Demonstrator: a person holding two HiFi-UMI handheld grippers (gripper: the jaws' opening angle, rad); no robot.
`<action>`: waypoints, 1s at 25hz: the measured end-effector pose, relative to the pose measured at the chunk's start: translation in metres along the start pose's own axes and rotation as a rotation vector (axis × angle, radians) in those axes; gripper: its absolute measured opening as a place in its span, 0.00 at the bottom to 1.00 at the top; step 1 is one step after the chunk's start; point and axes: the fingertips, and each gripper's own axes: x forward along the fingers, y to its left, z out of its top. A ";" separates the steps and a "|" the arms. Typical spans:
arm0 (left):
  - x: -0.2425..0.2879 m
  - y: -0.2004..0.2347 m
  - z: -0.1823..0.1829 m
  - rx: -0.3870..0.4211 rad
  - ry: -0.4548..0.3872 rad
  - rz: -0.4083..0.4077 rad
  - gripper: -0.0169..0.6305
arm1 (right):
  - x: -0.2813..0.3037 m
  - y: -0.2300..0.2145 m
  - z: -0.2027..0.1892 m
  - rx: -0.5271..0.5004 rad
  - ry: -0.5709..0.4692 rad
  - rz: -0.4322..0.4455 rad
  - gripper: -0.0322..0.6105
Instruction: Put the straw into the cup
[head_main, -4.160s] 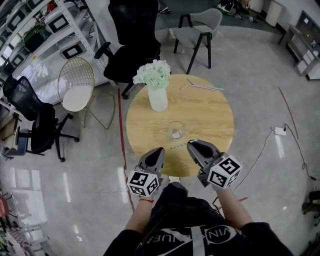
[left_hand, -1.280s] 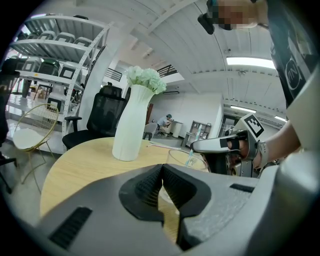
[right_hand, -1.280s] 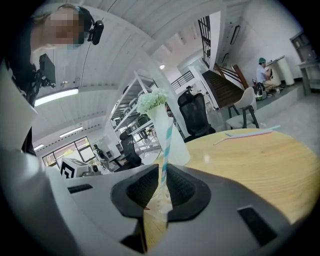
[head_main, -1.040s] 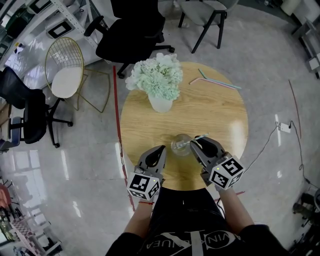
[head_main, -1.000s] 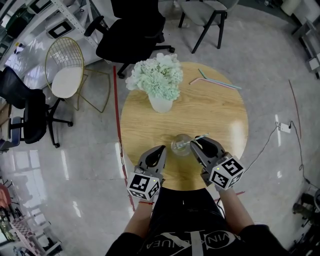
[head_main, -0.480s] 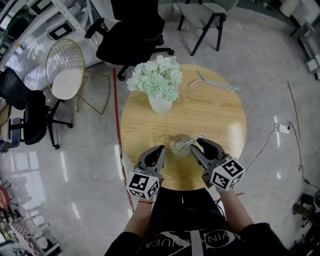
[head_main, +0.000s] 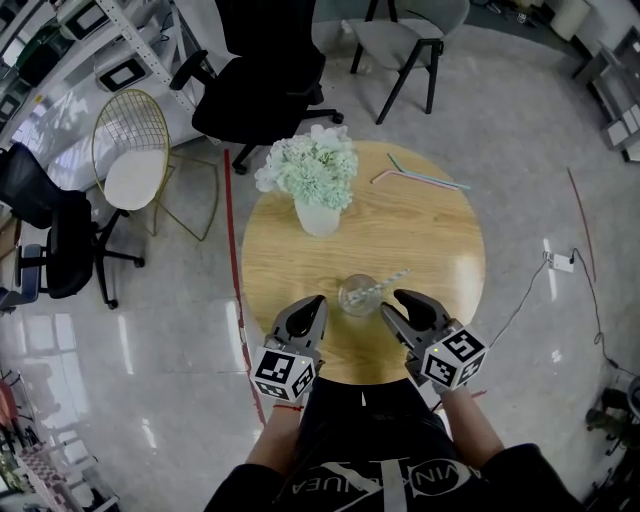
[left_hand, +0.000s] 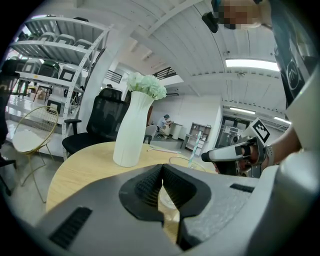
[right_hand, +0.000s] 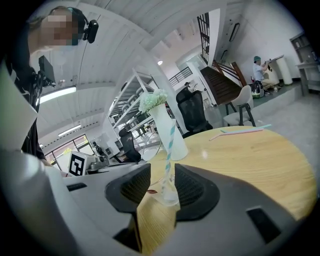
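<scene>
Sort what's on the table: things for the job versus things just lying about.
For the job: striped straw, already standing in the cup; cup.
Lying about: vase of flowers; two spare straws at the far edge.

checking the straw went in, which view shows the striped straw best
The right gripper view: the striped straw stands close and side-on in the clear cup. The head view shows it small, from above; the left gripper view shows only its top, far off.

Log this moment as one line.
straw: standing in cup | right gripper: jaws just been opening, pads off straw | left gripper: shut, empty
</scene>
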 end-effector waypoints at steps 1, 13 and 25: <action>0.000 -0.001 0.002 0.002 -0.002 -0.002 0.04 | -0.001 0.001 0.001 -0.006 0.002 0.001 0.25; -0.007 -0.018 0.024 0.036 -0.036 -0.029 0.04 | -0.014 0.022 0.017 -0.081 -0.008 0.034 0.17; -0.021 -0.035 0.034 0.050 -0.068 -0.046 0.04 | -0.027 0.041 0.021 -0.119 -0.030 0.070 0.06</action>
